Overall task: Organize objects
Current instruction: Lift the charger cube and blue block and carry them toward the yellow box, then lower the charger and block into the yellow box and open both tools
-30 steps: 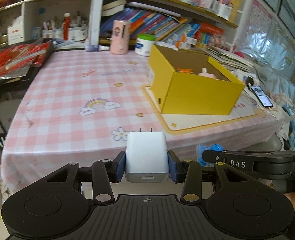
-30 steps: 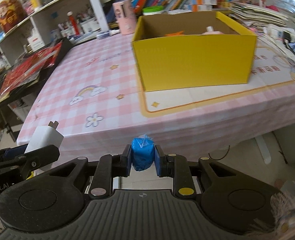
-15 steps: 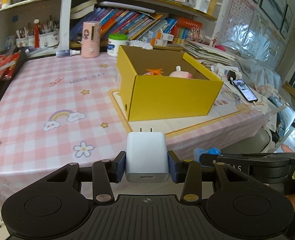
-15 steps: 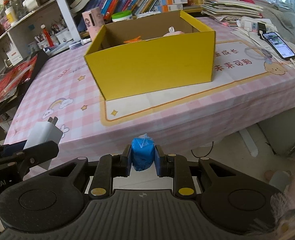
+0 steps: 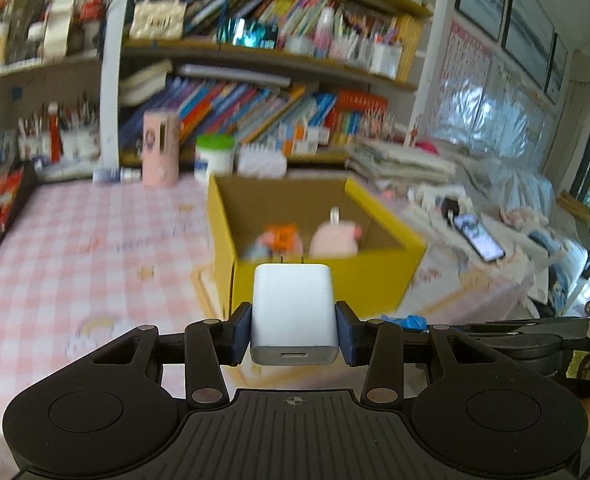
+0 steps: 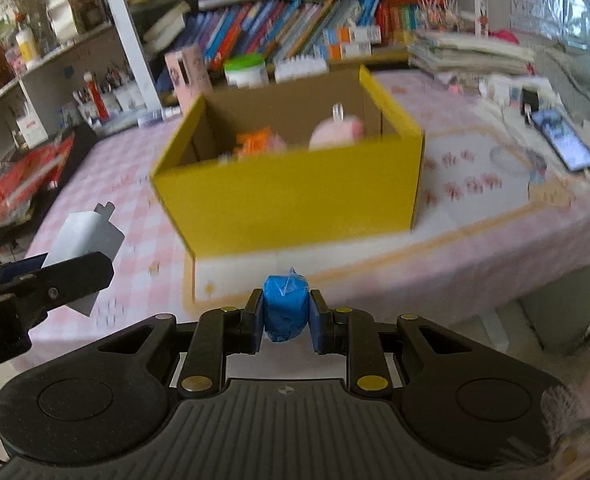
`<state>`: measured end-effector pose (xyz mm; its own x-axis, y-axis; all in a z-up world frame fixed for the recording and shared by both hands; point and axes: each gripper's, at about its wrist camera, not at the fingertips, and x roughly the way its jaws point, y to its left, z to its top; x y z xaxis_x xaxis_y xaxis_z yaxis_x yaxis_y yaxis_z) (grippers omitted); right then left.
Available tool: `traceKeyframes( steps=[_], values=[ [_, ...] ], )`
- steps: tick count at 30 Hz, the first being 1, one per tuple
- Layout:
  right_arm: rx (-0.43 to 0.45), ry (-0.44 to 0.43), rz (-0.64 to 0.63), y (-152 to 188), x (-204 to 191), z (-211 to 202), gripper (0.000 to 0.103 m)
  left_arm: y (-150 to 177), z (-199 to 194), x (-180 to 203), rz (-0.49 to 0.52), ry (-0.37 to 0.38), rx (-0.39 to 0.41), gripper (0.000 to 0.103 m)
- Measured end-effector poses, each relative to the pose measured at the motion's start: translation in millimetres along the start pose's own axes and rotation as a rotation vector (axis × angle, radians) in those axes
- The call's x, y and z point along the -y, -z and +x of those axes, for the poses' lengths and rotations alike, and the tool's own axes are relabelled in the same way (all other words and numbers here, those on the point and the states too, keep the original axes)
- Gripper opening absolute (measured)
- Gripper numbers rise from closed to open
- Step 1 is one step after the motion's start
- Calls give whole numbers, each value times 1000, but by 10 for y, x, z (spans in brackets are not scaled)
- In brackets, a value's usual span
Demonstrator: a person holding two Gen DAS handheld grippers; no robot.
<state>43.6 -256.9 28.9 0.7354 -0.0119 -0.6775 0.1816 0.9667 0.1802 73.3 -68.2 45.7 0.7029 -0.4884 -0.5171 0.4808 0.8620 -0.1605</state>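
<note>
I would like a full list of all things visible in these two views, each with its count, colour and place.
charger: 1, white, between the left jaws, prongs forward
wrapped object: 1, blue, between the right jaws
box: 1, yellow, open, on the table
toys: at least 2, pink and orange, inside the box; blurred
tablecloth: 1, pink-white check, covering the table
phone: 1, dark, screen lit, on the table right of the box
pink container: 1, at the table's far edge
jar: 1, white with green lid, beside the pink container
books: many, mixed colours, on the shelves behind
left gripper: 1, black, shut on the charger
right gripper: 1, black, shut on the wrapped object
</note>
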Motion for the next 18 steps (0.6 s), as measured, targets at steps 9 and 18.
traceKeyframes(
  steps=[9, 18],
  values=[
    [119, -52, -51, -695, 165, 70, 21, -400, 332, 121, 14, -40, 79, 42],
    [135, -70, -108, -1083, 323, 475, 21, -539, 891, 119, 7, -113, 44, 42]
  ],
)
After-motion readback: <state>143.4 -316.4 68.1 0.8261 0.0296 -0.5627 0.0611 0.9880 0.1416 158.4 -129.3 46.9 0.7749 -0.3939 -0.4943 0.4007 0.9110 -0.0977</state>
